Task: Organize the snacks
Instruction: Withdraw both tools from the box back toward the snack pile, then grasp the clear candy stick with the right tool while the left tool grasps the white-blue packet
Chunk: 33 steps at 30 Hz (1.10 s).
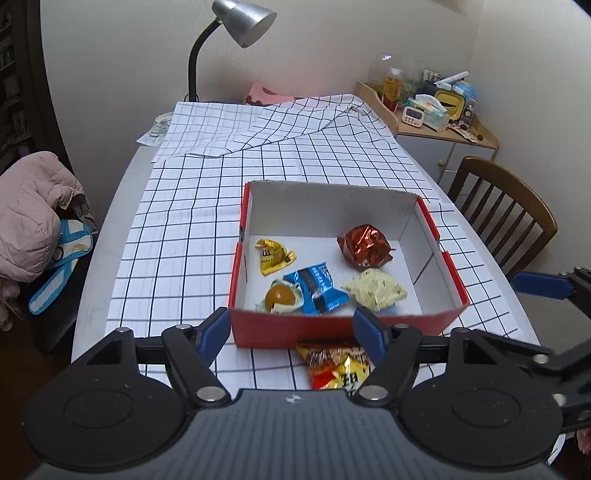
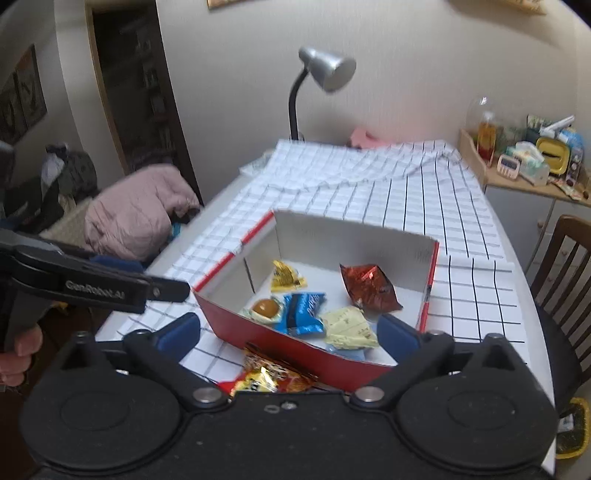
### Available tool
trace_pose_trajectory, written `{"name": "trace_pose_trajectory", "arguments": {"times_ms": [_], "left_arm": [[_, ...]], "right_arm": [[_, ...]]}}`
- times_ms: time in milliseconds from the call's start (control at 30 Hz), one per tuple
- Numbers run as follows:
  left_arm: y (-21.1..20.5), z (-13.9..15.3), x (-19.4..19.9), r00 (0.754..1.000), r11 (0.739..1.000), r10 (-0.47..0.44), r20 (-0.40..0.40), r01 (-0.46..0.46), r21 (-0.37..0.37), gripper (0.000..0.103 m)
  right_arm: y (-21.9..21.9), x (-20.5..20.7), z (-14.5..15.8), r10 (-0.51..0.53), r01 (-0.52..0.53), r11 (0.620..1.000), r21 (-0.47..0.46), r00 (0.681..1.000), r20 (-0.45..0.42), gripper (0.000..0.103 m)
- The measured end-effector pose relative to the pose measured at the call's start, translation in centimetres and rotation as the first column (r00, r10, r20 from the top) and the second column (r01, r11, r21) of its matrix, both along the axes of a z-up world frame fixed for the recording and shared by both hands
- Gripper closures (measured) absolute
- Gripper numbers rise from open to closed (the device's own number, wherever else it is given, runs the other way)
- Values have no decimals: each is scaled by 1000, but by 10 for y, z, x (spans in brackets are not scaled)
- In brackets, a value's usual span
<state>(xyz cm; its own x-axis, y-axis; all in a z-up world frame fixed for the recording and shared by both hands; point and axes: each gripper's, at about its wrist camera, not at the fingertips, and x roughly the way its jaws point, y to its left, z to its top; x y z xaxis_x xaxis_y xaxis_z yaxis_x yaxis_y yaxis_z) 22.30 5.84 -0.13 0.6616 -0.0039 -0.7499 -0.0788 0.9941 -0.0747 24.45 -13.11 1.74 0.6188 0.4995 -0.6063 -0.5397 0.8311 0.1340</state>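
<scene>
Done so far: five wrapped snacks are seen inside the red box (image 1: 343, 325), which stands on the checked cloth (image 1: 177, 221) over the tabletop (image 1: 96, 288).
Inside the box: a yellow packet (image 1: 274, 255) lies near the left wall, a red foil bag (image 1: 365, 246) toward the far right, a blue packet (image 1: 317, 288) in the middle, a clear-wrapped round sweet (image 1: 281, 295) at the near left and touching the blue one, and a pale cream packet (image 1: 375, 288) at the near right.
Left to do: one orange-and-yellow snack bag (image 1: 338, 369) is seen outside, on the cloth just beside the box's near wall; by this judgement it is the last item to be put in.
Left gripper (image 1: 291, 332): its jaws are spread and nothing is held between them; they hang above the near wall of the box.
Right gripper (image 2: 290, 334): its jaws are spread wide and are empty; the near corner of the box is seen between them, untouched.
Stage judged: nearly finished, with one pick and one drop remaining.
In the way: the near wall of the box stands right against the loose bag, so room for a jaw on that side looks tight; the two grippers are also close together.
Around: a desk lamp (image 1: 236, 26) at the far end, a wooden chair (image 1: 506, 214) to the right, a pink jacket (image 1: 33, 221) to the left, and a cluttered side shelf (image 1: 443, 125) are noted, all well apart from the box.
</scene>
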Motion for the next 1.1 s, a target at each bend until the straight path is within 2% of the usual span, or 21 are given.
{"name": "trace_pose_trajectory", "arguments": {"times_ms": [100,267,500,733,900,1100], "left_arm": [[2,-5,-16,1000,1000,8,10,-8,-6,20],[5,-25,-43,1000,999,18,-8,-18,-30,19],[7,-66,-67,994,999,23,-103,-27,-37,17],[0,-110,-77,977,999,13,-212,-20,-31,17],[-5,-134,-73,961,1000,17,-275,-23,-17,17],[-15,-152,-65,954,999,18,-299,-7,37,17]], "right_arm": [[-1,-18,-2,26,-26,999,18,999,27,1],[7,-46,-16,49,-49,998,-29,999,18,1],[18,-77,-60,68,-74,990,-121,996,-53,1],[24,-97,-103,79,-103,974,-203,989,-123,2],[29,-102,-125,91,-135,962,-237,978,-189,8],[35,-103,-147,121,-192,949,-250,954,-273,19]]}}
